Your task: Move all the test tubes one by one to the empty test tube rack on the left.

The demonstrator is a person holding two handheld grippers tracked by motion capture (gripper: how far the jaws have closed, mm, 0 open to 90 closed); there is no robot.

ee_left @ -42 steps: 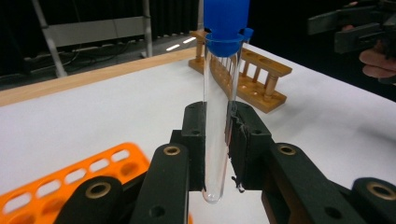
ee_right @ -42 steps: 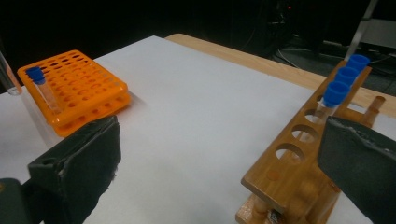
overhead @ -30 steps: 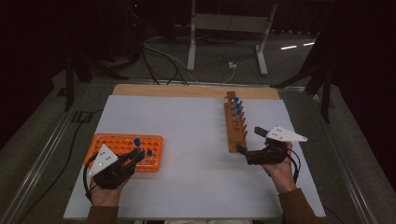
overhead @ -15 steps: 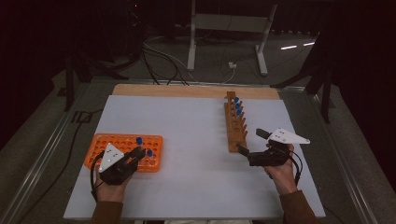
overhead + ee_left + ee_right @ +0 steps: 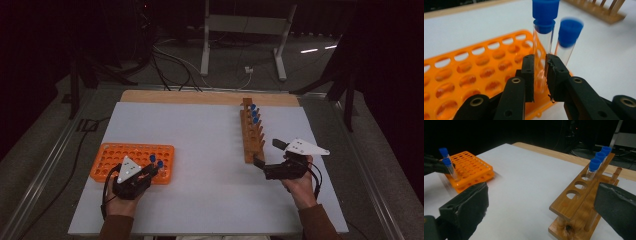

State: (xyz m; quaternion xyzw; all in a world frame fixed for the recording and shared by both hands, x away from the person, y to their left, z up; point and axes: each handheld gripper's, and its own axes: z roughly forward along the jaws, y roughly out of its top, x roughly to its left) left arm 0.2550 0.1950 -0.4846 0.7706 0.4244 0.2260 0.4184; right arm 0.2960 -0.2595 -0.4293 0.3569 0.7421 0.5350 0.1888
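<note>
Left gripper (image 5: pixel 150 172), held low in a hand (image 5: pixel 120 200) reaching in from the near table edge, jaws clamped on an upright blue-capped tube (image 5: pixel 543 37) at the right end of the orange rack (image 5: pixel 131 156); a second capped tube (image 5: pixel 566 41) just beside it. Right gripper (image 5: pixel 260 165), held in the other hand (image 5: pixel 299 184), pointing left, jaws spread wide and empty near the close end of the wooden rack (image 5: pixel 251 135), three blue-capped tubes (image 5: pixel 599 157) standing at its far end. Both racks on the white table (image 5: pixel 210 140).
</note>
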